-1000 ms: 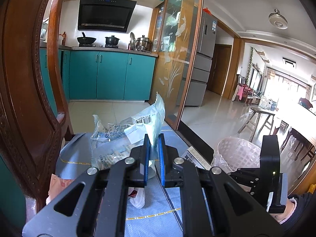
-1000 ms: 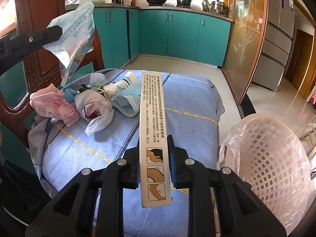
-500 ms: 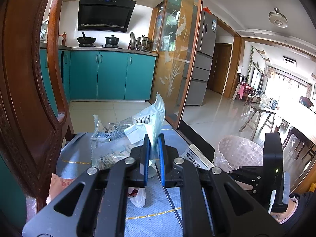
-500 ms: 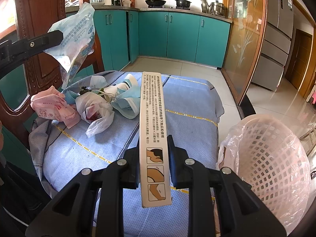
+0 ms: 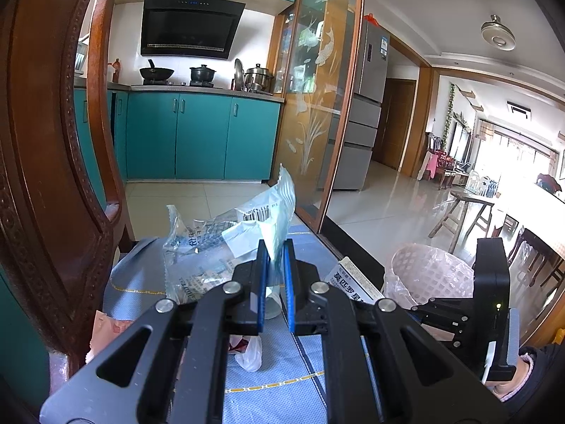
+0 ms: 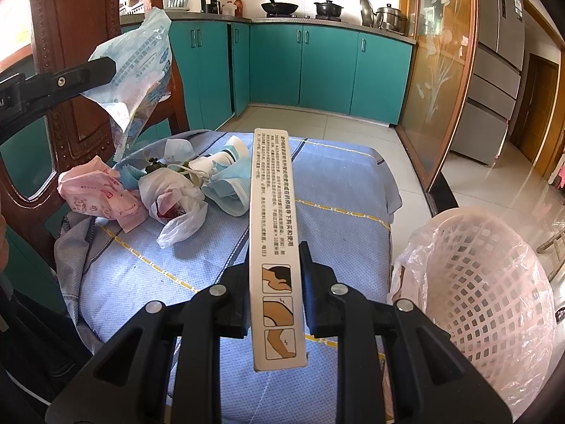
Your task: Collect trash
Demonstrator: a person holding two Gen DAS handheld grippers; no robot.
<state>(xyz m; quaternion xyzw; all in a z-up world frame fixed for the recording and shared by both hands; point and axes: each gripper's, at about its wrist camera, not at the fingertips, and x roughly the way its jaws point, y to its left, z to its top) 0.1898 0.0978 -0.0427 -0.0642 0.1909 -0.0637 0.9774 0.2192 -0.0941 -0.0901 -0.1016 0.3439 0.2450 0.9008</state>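
Rightward, basket [image 6: 491,282] rim beside cloth [image 6: 339,190] edge

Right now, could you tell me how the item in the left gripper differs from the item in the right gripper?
The left gripper pinches a crumpled plastic wrapper, thin, translucent and floppy. The right gripper clamps a long cardboard box, rigid, opaque and straight-edged. The wrapper carries a barcode; the box shows printed text and small drawings. Both are held above the blue cloth, with the lined pink basket nearby.
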